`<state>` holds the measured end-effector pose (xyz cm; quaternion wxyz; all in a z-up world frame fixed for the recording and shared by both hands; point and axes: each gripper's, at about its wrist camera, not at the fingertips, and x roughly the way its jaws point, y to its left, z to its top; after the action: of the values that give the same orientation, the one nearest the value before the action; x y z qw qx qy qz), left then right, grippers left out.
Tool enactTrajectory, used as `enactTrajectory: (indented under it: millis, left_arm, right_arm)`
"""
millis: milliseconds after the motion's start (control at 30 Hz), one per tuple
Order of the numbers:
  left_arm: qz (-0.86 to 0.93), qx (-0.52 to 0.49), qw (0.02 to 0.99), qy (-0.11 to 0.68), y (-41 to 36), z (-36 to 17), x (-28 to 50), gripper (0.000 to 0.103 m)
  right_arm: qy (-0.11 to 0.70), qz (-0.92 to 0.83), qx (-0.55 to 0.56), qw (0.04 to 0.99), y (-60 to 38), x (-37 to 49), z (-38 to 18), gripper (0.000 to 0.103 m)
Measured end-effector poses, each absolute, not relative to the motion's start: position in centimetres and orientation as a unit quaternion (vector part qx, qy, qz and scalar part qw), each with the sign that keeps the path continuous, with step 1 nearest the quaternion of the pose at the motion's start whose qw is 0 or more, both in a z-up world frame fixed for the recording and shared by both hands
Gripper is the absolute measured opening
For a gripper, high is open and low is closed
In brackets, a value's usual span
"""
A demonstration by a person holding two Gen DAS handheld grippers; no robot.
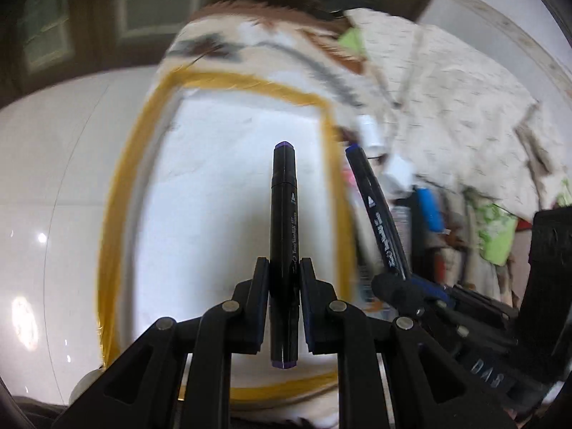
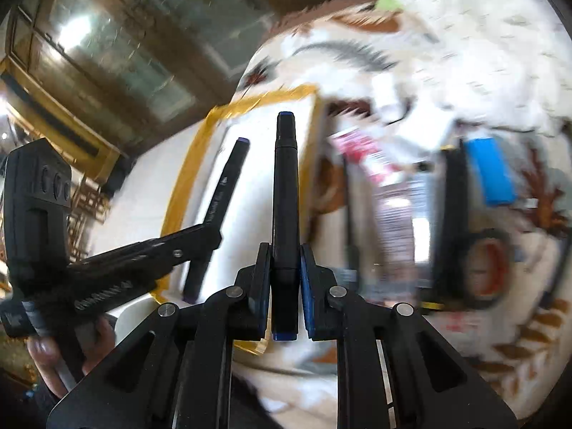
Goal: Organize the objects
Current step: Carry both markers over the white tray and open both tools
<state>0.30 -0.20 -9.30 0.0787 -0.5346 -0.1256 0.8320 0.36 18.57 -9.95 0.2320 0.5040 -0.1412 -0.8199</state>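
The black marker with purple ends [image 1: 284, 250] is clamped in the left tongs [image 1: 284, 275]; the black marker with blue ends [image 2: 285, 214] is clamped in the right tongs [image 2: 285, 261], both above the yellow-taped white area [image 1: 214, 178].

You work above a glossy white tiled floor [image 1: 53, 186] that throws back bright glare. Behind it stands a dark wooden cabinet [image 2: 118, 53] with gold-trimmed glass doors catching light.

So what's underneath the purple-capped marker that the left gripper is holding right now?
Beneath the purple-capped marker, clamped in the left gripper, lies a white sheet edged with yellow tape. The sheet looks bare. The gripper hides its near part.
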Motion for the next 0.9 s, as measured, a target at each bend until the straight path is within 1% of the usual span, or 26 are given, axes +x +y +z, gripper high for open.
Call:
enactTrajectory:
  millis: [33,133,200,367,467,633,733,800,833,867,900]
  left_arm:
    - [0.825,-0.542,0.081,-0.136,-0.8,-9.9,0.0,0.015]
    - [0.826,-0.550,0.057,-0.111,-1.4,-11.3,0.2,0.015]
    - [0.816,-0.560,0.061,-0.130,-2.1,-12.1,0.0,0.015]
    - [0.810,-0.570,0.053,-0.128,-2.1,-12.6,-0.6,0.015]
    - [0.800,-0.582,0.047,-0.136,-2.6,-13.3,-0.8,0.015]
    - [0.791,-0.588,0.044,-0.162,-3.4,-14.0,-1.0,0.015]
    - [0.795,-0.581,0.057,-0.168,-3.3,-13.7,-0.6,0.016]
    - [0.805,-0.560,0.067,-0.186,-3.8,-13.0,0.0,0.017]
    - [0.809,-0.552,0.066,-0.189,-3.9,-12.7,0.2,0.017]
    - [0.813,-0.546,0.066,-0.190,-4.0,-12.4,0.3,0.019]
    - [0.816,-0.541,0.064,-0.192,-4.2,-12.1,0.5,0.020]
  right_arm:
    - [-0.131,-0.816,0.514,0.232,17.1,-0.1,-10.7,0.015]
    - [-0.126,-0.801,0.533,0.242,15.2,-0.2,-12.3,0.015]
    - [-0.123,-0.796,0.545,0.232,14.5,-0.7,-13.0,0.015]
    - [-0.110,-0.787,0.563,0.227,12.8,-1.8,-14.3,0.015]
    - [-0.085,-0.785,0.572,0.220,11.3,-1.7,-14.9,0.015]
    - [-0.076,-0.784,0.578,0.213,10.6,-1.7,-15.9,0.015]
    - [-0.087,-0.784,0.575,0.218,10.9,-1.8,-16.2,0.015]
    - [-0.099,-0.782,0.571,0.229,11.3,-1.8,-16.1,0.015]
    - [-0.102,-0.784,0.566,0.233,11.4,-1.7,-15.9,0.017]
    - [-0.102,-0.786,0.564,0.232,11.4,-1.5,-15.6,0.023]
    - [-0.106,-0.786,0.561,0.237,11.5,-1.4,-15.4,0.031]
